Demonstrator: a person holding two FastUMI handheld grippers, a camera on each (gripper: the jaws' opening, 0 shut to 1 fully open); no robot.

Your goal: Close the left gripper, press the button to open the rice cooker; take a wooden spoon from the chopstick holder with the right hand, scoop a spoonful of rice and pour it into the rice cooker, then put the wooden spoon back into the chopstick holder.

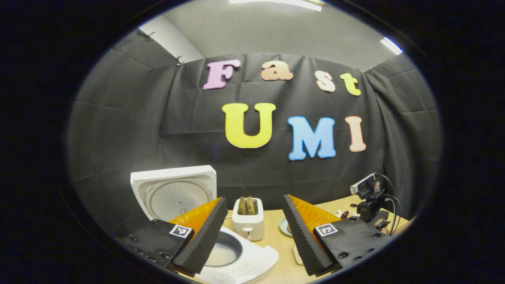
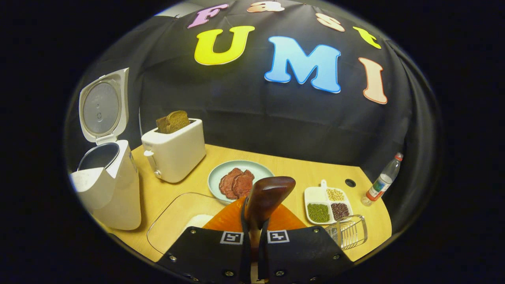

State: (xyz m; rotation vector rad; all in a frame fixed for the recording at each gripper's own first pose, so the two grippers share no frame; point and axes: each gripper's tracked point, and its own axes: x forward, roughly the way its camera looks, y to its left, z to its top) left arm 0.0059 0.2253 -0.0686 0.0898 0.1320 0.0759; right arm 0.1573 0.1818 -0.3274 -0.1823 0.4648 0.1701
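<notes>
The white rice cooker (image 2: 112,193) stands at the table's left with its lid (image 2: 103,104) swung up and the dark inner pot showing. My right gripper (image 2: 254,216) is shut on the handle of the wooden spoon (image 2: 270,192), whose brown bowl sticks up in front of the camera; whether it carries rice cannot be told. A clear glass tray (image 2: 173,215) with something white lies just below and left of the spoon. In the left gripper view the cooker's pot (image 1: 225,249) lies below my open left gripper (image 1: 255,198), with the raised lid (image 1: 173,193) behind the left finger.
A white toaster (image 2: 173,152) with bread stands right of the cooker. Nearby are a pale plate (image 2: 221,167) of meat slices, a divided dish of beans (image 2: 327,203), a clear ribbed holder (image 2: 349,230) and a bottle (image 2: 382,179) at the far right edge.
</notes>
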